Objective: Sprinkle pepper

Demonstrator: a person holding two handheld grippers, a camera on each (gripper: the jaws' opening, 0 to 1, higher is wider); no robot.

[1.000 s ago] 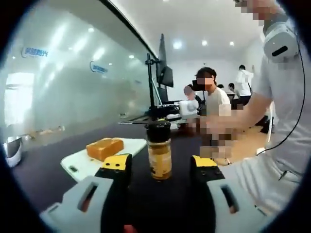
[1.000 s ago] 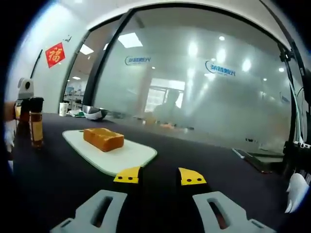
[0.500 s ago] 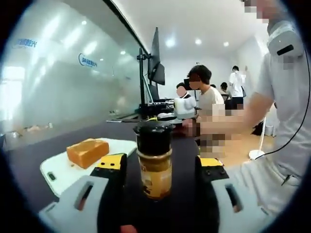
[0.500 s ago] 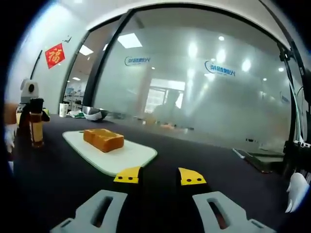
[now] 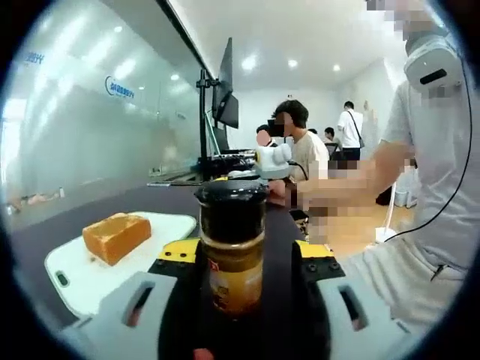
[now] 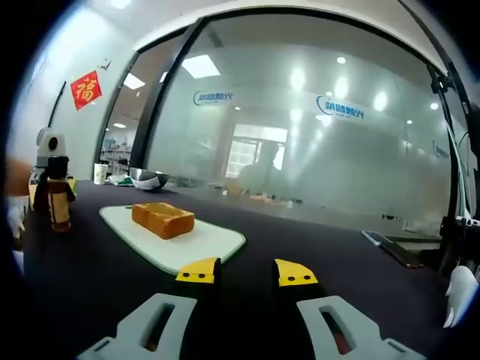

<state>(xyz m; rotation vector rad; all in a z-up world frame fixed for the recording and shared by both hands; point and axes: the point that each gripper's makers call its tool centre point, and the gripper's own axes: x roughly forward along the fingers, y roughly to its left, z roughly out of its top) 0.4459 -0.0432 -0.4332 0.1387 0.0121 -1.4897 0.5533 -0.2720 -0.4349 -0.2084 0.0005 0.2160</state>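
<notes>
Dark surface (image 6: 97, 285) runs beside a frosted glass wall (image 6: 300, 135). On it the left tool (image 5: 244, 259) stands open, its jaws either side of the pepper jar (image 5: 231, 244), which sits upright between them; contact cannot be told. Left of the jar a white board (image 5: 90, 270) carries a toast block (image 5: 116, 235). Right of the board, the right tool (image 6: 237, 271) hangs narrowly open and empty.

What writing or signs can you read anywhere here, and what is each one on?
"福": on the red diamond sign high on the wall.
Blue logo lettering on the frosted glass wall, at and: too blurred to read.
Label on the pepper jar: print too blurred to read.
Nothing else carries legible text.
</notes>
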